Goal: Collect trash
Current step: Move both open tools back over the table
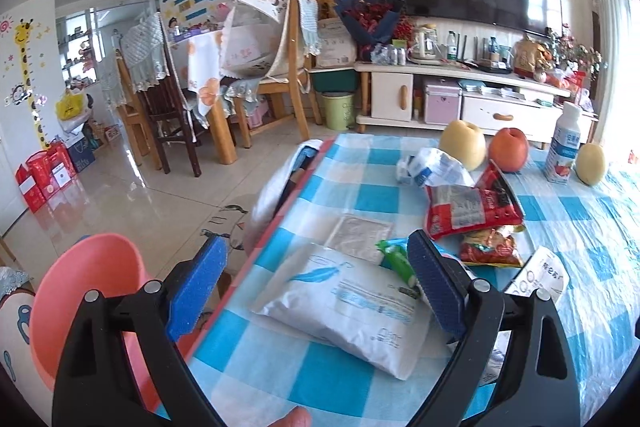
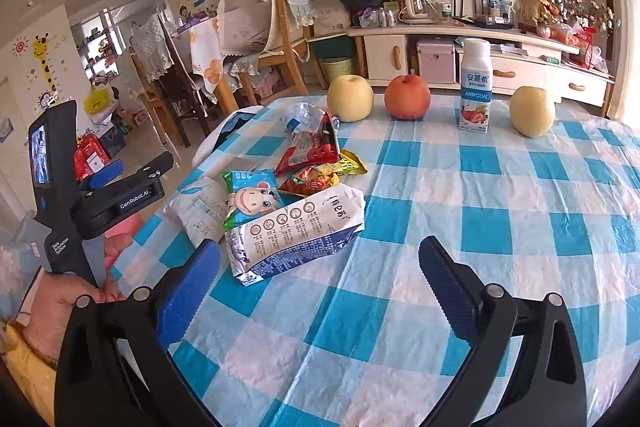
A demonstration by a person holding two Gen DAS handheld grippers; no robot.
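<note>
On the table (image 2: 480, 227) the whole wrapper pile (image 2: 296, 187) is untouched, so collecting hasn't really started; left tongs (image 1: 316, 279) and right tongs (image 2: 320, 279) both spread wide, empty.

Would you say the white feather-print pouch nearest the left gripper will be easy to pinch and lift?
Probably. The pouch looks puffy and creased, so it should yield and flop rather than hold shape. Its glossy film may slip between the pads. It lies flat on the tablecloth, so it seems unlikely to roll.
</note>
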